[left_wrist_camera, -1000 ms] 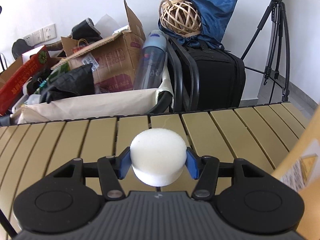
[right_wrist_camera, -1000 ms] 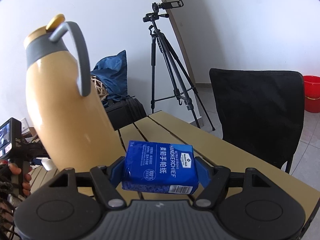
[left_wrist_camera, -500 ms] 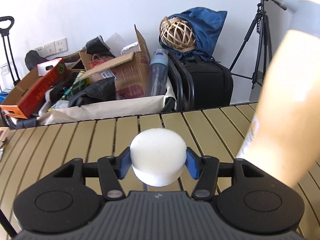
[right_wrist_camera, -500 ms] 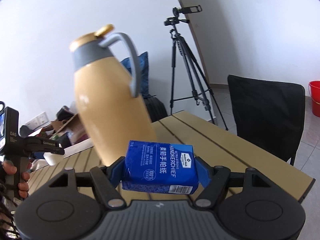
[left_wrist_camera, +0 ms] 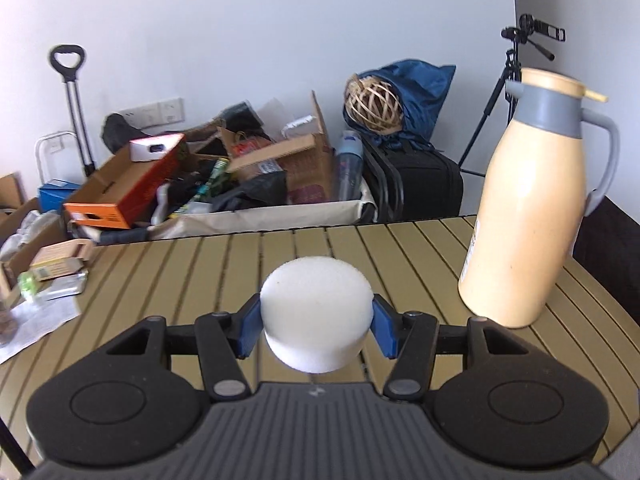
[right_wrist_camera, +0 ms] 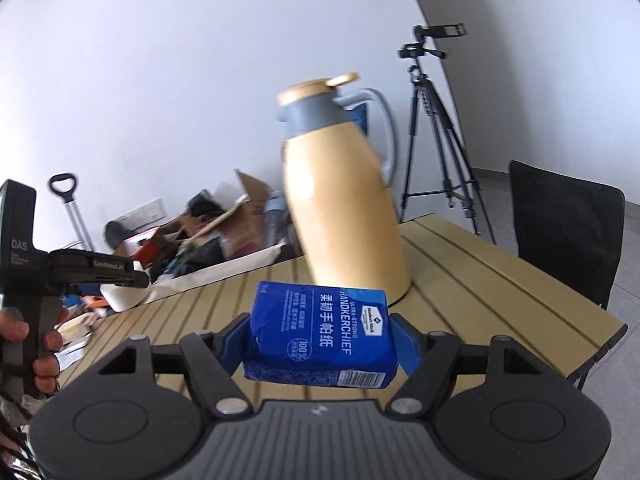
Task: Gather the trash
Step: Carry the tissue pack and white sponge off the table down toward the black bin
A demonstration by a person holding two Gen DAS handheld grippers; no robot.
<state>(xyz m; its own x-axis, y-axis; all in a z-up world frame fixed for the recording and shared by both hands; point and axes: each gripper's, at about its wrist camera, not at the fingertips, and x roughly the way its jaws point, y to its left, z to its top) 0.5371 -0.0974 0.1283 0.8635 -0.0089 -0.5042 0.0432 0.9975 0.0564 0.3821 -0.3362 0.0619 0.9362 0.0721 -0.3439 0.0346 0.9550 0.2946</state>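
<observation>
Left wrist view: left gripper (left_wrist_camera: 316, 322), fingers pinching a white foam puck (left_wrist_camera: 316, 316) above the slatted desk (left_wrist_camera: 400, 248); tan jug (left_wrist_camera: 536, 216) standing right. Right wrist view: right gripper (right_wrist_camera: 320, 344), fingers clamping a blue tissue pack (right_wrist_camera: 320, 338) above the desk, jug behind it.

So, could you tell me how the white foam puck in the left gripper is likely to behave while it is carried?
The white foam puck looks porous, so probably very light and squashy; the left gripper likely dents it slightly. Its round shape suggests it could roll if dropped on edge onto the slatted table.
</observation>
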